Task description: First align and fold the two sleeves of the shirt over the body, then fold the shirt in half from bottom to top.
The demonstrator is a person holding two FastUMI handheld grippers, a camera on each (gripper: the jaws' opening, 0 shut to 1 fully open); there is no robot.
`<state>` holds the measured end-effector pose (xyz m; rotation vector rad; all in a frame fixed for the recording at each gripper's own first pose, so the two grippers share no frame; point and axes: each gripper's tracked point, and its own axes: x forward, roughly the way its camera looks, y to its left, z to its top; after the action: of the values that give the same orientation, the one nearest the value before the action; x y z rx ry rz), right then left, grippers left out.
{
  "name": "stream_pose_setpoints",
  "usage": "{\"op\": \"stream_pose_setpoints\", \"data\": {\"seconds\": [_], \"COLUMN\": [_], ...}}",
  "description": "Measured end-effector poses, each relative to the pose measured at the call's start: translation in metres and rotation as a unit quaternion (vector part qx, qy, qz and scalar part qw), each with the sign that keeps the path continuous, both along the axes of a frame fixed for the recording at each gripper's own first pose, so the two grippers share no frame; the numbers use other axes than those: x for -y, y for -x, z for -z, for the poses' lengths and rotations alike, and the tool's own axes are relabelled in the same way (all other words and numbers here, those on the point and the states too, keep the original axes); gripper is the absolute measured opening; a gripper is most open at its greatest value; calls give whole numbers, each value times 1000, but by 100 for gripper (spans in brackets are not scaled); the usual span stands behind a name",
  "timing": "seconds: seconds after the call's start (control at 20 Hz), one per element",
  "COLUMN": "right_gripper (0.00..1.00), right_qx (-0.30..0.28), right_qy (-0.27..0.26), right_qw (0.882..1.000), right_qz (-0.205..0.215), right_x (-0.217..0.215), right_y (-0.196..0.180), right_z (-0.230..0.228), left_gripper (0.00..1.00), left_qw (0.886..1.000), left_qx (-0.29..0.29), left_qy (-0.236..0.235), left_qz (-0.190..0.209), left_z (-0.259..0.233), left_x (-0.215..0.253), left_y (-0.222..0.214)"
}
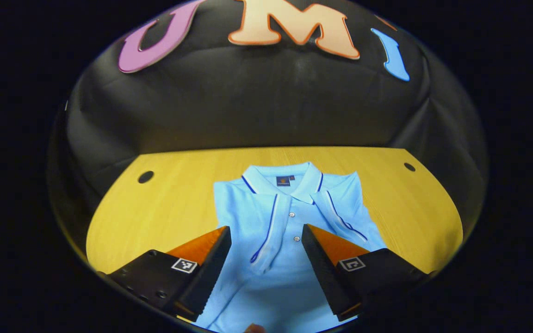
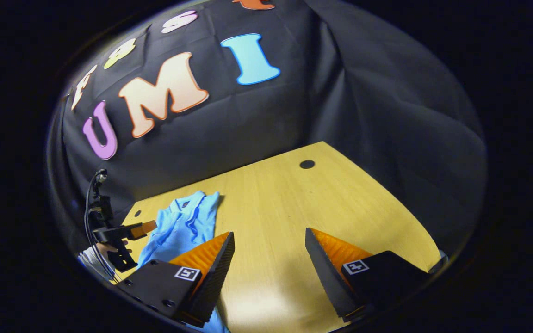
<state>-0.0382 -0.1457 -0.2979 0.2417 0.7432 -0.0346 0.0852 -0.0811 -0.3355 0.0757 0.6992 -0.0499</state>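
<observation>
A light blue polo shirt lies flat on the yellow wooden table, collar at the far end, both sleeves folded in over the body. My left gripper hovers open above the shirt's chest, with nothing between its fingers. In the right gripper view the same shirt lies at the left, and my right gripper stands open over bare table to the right of it, holding nothing. The left gripper, held by a hand, shows far left over the shirt.
The table has round cable holes near its far corners, another hole in the right gripper view. Black cloth walls close in the table's far and side edges. Bare wood stretches on both sides of the shirt.
</observation>
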Motion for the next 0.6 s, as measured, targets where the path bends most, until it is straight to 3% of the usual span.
{"op": "stream_pose_setpoints", "data": {"seconds": [0.15, 0.2, 0.35, 0.6], "right_gripper": [97, 92, 98, 98], "right_qx": [-7, -5, -5, -23], "right_qy": [-21, -29, -26, -11], "right_qw": [999, 998, 995, 996], "right_qz": [-44, -59, -92, -88], "right_x": [-39, -54, -88, -122], "right_y": [15, 20, 50, 123], "right_z": [-2, -4, -3, 1], "left_gripper": [94, 94, 94, 94], "left_qw": [999, 999, 999, 1000], "left_qx": [30, 32, 26, -11], "left_qy": [-15, -19, -26, -12], "left_qz": [-9, -9, -12, -6], "left_z": [-48, -57, -65, -54], "left_x": [-28, -37, -62, -92], "left_y": [53, 72, 130, 219]}}
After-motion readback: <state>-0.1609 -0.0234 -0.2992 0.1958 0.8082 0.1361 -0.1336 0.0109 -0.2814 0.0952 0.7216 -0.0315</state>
